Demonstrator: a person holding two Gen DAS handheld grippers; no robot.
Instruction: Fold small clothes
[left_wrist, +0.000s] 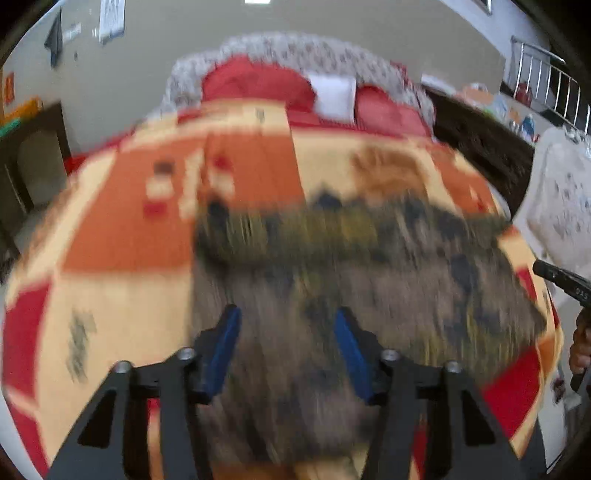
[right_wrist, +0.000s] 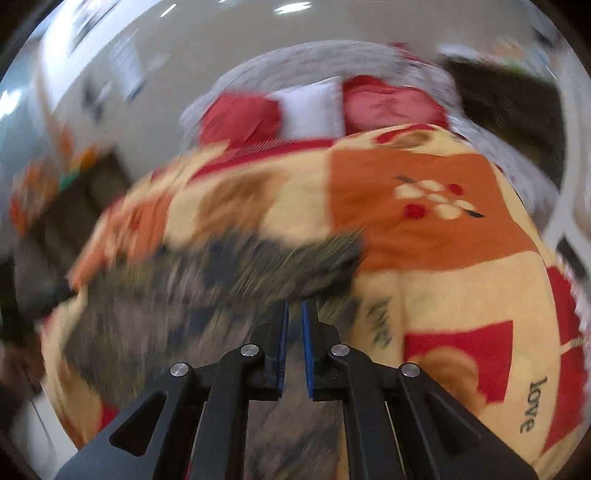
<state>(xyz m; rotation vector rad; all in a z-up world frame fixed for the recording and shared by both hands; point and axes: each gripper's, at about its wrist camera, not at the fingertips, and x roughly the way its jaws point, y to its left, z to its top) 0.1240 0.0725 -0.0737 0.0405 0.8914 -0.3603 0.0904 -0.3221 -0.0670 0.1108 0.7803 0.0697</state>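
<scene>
A dark garment (left_wrist: 388, 280) with a brown, olive and navy pattern lies spread on an orange, cream and red blanket (left_wrist: 122, 236); both views are motion-blurred. Its far edge forms a thicker olive band. My left gripper (left_wrist: 287, 310) hovers over the garment's near part, open, with nothing between the blue pads (left_wrist: 225, 347). Part of the right gripper (left_wrist: 563, 284) and a hand show at the right edge of this view. In the right wrist view the right gripper (right_wrist: 294, 306) sits at the right edge of the garment (right_wrist: 177, 295), jaws almost together, seemingly pinching cloth.
The blanket (right_wrist: 436, 229) covers a bed with red pillows (left_wrist: 255, 83), a white pillow (left_wrist: 332, 96) and a patterned headboard (left_wrist: 306, 48) against the wall. Dark furniture (left_wrist: 33, 166) stands left of the bed. A metal rack (left_wrist: 546, 85) and a cluttered surface stand to the right.
</scene>
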